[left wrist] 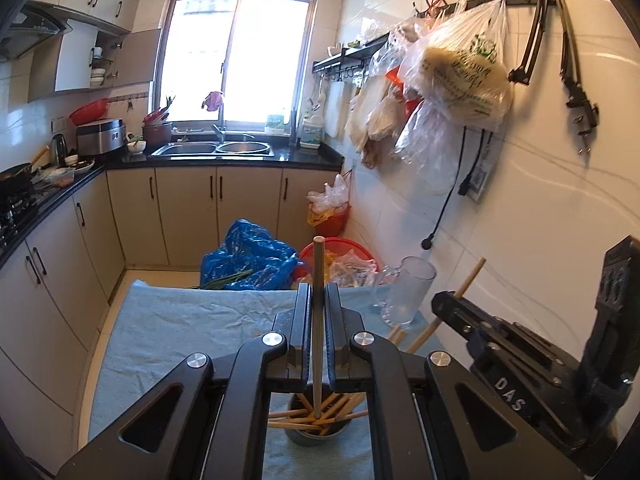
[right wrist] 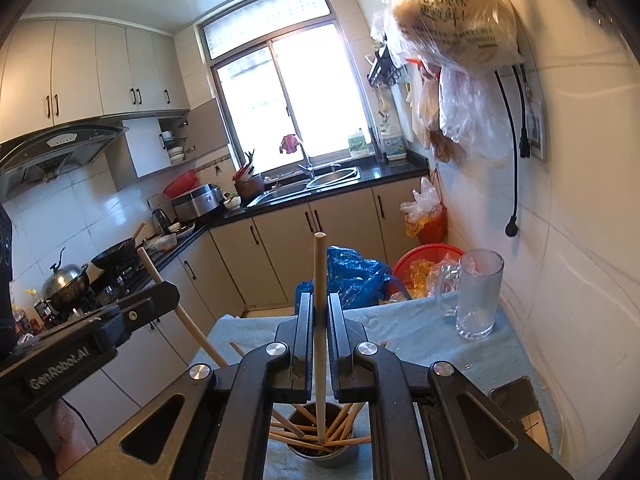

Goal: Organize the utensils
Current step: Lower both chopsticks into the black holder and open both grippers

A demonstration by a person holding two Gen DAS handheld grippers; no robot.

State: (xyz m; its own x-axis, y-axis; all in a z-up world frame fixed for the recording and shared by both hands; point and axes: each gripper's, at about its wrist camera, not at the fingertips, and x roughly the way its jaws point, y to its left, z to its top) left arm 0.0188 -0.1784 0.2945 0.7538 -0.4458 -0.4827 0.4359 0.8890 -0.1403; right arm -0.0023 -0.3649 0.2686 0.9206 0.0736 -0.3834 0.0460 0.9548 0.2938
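Observation:
My left gripper [left wrist: 318, 296] is shut on an upright chopstick [left wrist: 318, 280] whose lower end stands in a metal cup [left wrist: 318, 436] full of several wooden chopsticks. My right gripper [right wrist: 319, 304] is shut on another upright wooden chopstick [right wrist: 319, 272] whose lower end stands in the same cup [right wrist: 322, 454]. The right gripper body [left wrist: 520, 364] shows at the right of the left wrist view, with its chopstick [left wrist: 472, 276] sticking up. The left gripper body [right wrist: 80, 344] shows at the left of the right wrist view, with its chopstick [right wrist: 176, 304].
The cup stands on a light blue cloth [left wrist: 180, 328] over a small table. A clear glass mug [right wrist: 478, 296] stands at the table's far right by the tiled wall. A blue plastic bag [left wrist: 248, 256] and red baskets [left wrist: 340, 252] lie beyond. Bags hang from wall hooks [left wrist: 460, 72].

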